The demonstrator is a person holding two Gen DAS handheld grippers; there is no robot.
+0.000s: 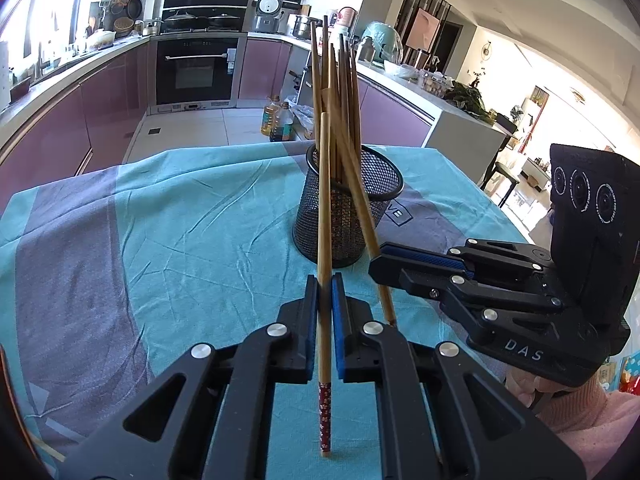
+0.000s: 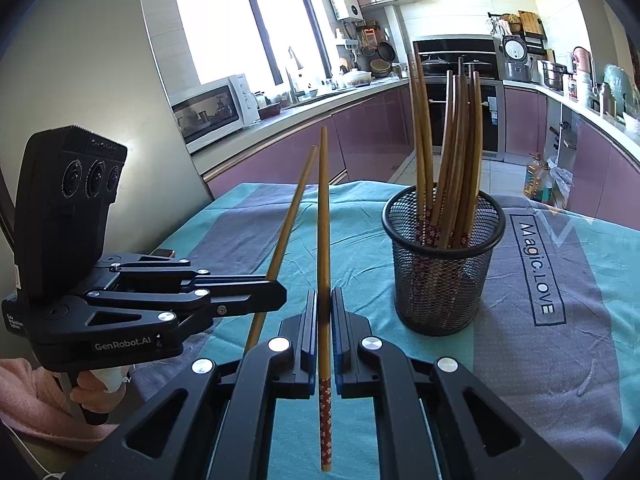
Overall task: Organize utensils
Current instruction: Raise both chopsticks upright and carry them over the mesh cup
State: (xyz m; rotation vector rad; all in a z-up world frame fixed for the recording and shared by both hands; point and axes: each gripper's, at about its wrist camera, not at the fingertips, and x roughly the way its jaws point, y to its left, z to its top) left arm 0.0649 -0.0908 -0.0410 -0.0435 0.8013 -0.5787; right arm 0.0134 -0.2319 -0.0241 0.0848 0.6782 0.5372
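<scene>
A black mesh cup stands on the cloth, with several wooden chopsticks upright in it. My left gripper is shut on one chopstick, patterned red end down and tip up, just in front of the cup. My right gripper is shut on a second chopstick, also held near-upright. The two grippers sit side by side, left of the cup in the right wrist view. Both held chopsticks hang above the cloth.
A teal and grey cloth printed "Magic LOVE" covers the table. Hands in pink sleeves hold the grippers. Behind are kitchen counters, an oven, a microwave and oil bottles on the floor.
</scene>
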